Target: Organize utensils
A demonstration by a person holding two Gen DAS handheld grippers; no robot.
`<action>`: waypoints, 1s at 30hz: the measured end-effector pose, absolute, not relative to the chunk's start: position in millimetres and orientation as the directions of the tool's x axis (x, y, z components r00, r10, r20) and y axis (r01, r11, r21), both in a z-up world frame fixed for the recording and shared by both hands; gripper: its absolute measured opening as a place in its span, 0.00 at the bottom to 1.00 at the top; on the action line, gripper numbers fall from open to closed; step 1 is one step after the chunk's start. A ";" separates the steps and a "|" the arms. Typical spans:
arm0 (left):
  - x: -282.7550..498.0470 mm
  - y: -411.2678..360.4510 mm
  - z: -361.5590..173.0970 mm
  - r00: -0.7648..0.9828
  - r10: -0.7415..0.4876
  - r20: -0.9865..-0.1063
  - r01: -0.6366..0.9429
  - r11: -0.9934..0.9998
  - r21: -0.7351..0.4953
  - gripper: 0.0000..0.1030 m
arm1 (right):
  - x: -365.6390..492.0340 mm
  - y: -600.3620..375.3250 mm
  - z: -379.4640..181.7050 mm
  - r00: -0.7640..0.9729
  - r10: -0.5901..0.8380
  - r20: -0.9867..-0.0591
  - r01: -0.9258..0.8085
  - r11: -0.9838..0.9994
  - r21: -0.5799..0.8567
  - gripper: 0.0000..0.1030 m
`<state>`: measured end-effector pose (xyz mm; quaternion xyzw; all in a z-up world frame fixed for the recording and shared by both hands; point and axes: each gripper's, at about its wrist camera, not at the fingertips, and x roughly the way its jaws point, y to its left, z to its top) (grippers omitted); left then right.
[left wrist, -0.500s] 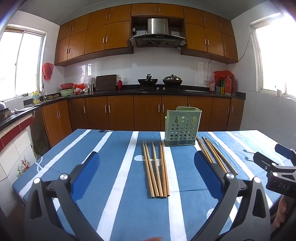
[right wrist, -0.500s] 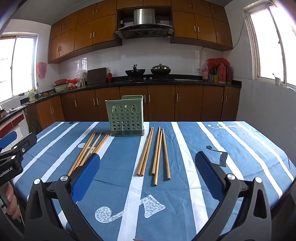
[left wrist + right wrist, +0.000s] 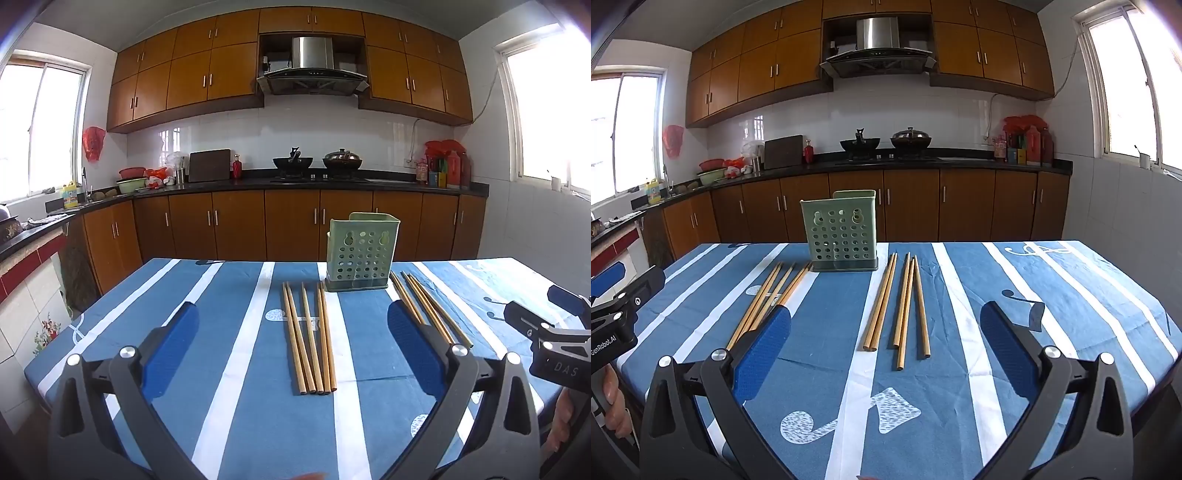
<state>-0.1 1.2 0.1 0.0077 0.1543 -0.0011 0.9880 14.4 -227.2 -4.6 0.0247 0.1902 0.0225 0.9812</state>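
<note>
Nearest, the left gripper [image 3: 291,343] is open wide and holds nothing. The right gripper [image 3: 884,343] is open wide too, and it is empty as well. Both hang over the near edge of the table [image 3: 1071,295], which has a blue and white striped cloth.

A bit farther, two bunches of chopsticks lie flat on the cloth. The left bunch [image 3: 308,336] sits in front of the left gripper. The right bunch [image 3: 897,306] sits in front of the right gripper (one stick pokes out nearer than the others).

Farthest, the green holder [image 3: 842,232] with holes stands up straight between the far ends of the two bunches. It looks empty.

The sticks are probably light, stiff and smooth, so they may roll or slip. Pinching one near its middle seems best.
</note>
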 end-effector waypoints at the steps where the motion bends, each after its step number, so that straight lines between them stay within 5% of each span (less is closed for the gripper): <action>1: 0.0 1.8 0.1 0.952 0.000 -0.305 0.004 1.000 0.014 0.96 | 14.3 -227.1 -4.6 0.927 0.054 -0.372 -0.035 0.998 0.057 0.98; 30: -0.4 -0.6 -0.1 0.952 -0.001 -0.305 0.006 1.000 0.018 0.96 | 12.5 -226.1 -4.6 0.927 0.054 -0.372 -0.034 0.998 0.061 0.98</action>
